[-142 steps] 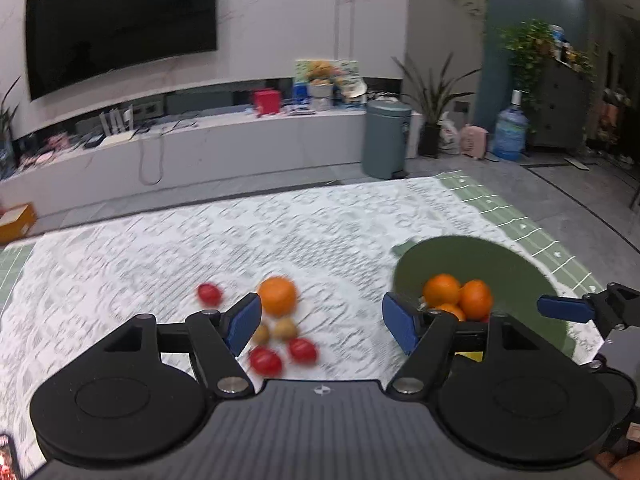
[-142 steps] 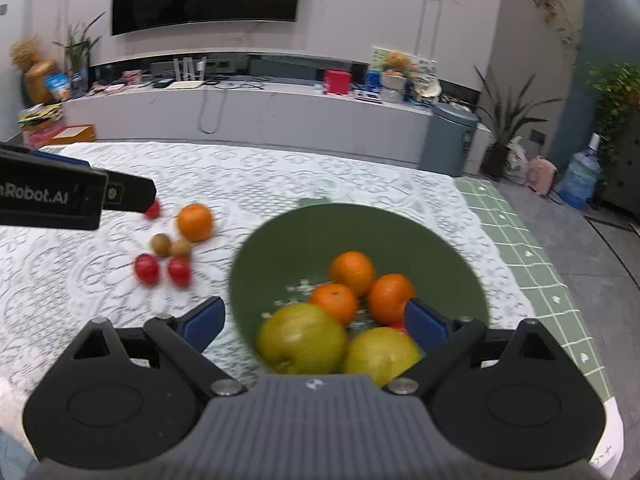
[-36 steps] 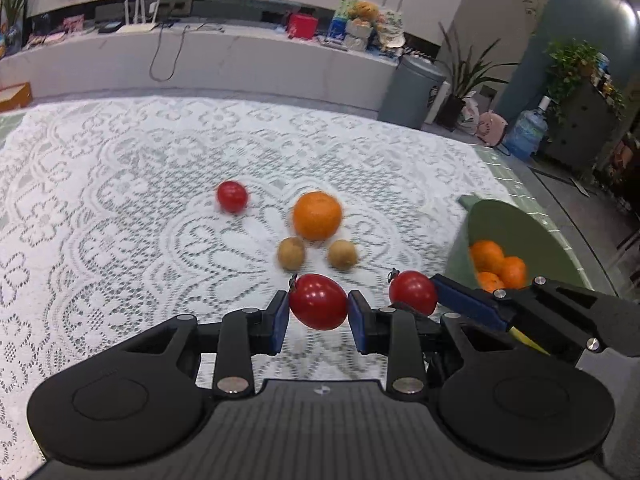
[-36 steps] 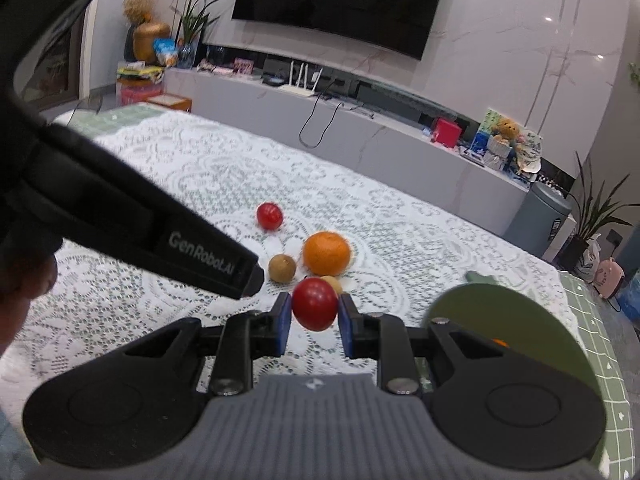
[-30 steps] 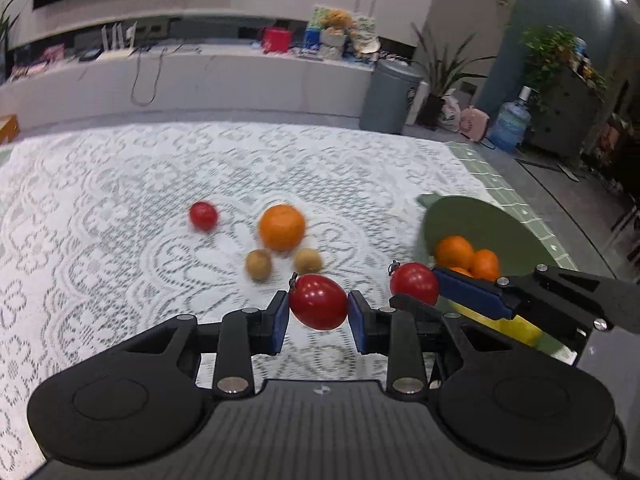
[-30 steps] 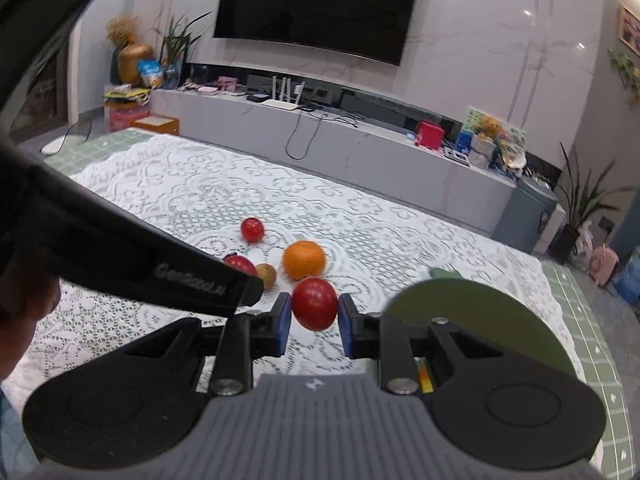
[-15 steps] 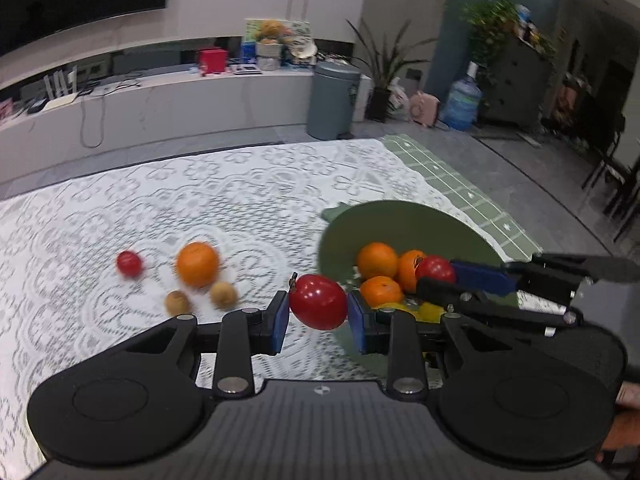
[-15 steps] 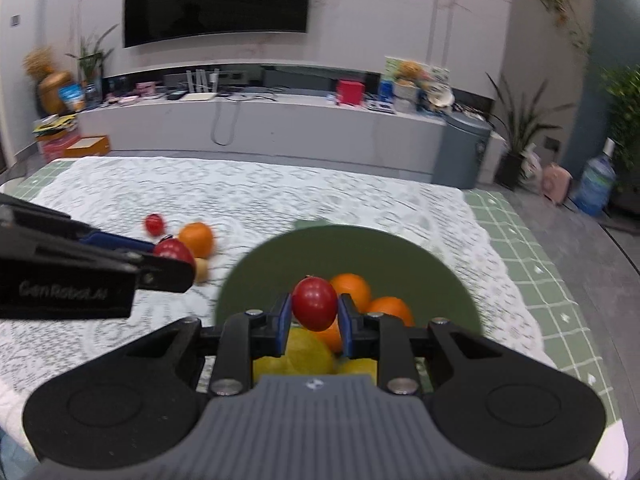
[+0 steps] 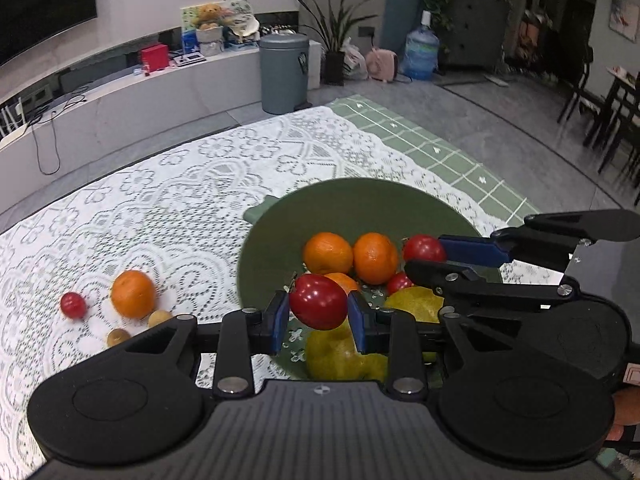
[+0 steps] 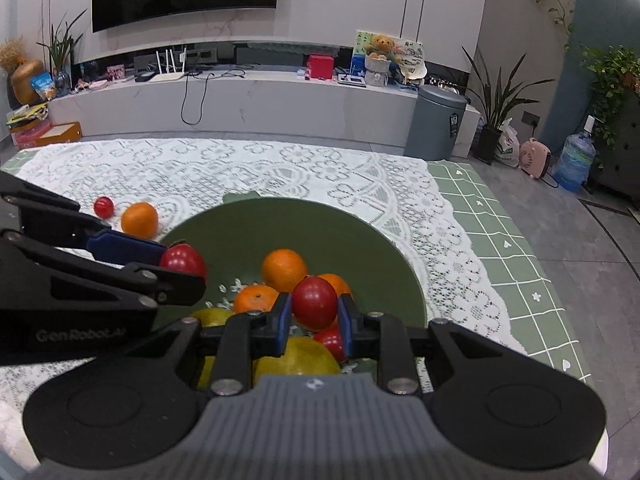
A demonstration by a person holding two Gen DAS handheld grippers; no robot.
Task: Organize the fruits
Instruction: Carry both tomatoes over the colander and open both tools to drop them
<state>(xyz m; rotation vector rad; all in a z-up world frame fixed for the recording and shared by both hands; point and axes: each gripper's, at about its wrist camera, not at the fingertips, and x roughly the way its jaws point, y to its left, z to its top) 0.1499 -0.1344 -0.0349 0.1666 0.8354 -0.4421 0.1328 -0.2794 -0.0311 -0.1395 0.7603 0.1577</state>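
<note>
My left gripper (image 9: 319,317) is shut on a red tomato (image 9: 318,301) and holds it over the near left rim of the green bowl (image 9: 360,204). My right gripper (image 10: 314,319) is shut on a second red tomato (image 10: 314,302), held above the fruit in the bowl (image 10: 372,240). The bowl holds oranges (image 9: 328,253), yellow-green pears (image 9: 340,354) and a small red tomato (image 9: 398,282). On the lace cloth to the left lie an orange (image 9: 133,294), a small tomato (image 9: 73,305) and two brown kiwis (image 9: 118,336).
The table carries a white lace cloth (image 9: 168,184) over a green checked one (image 10: 516,240). Its right edge drops to the grey floor. Beyond stand a grey bin (image 10: 438,122), a TV bench (image 10: 240,96) and plants.
Both grippers have carried their tomatoes from the loose fruit pile on the left over to the green bowl. Both stay shut on them.
</note>
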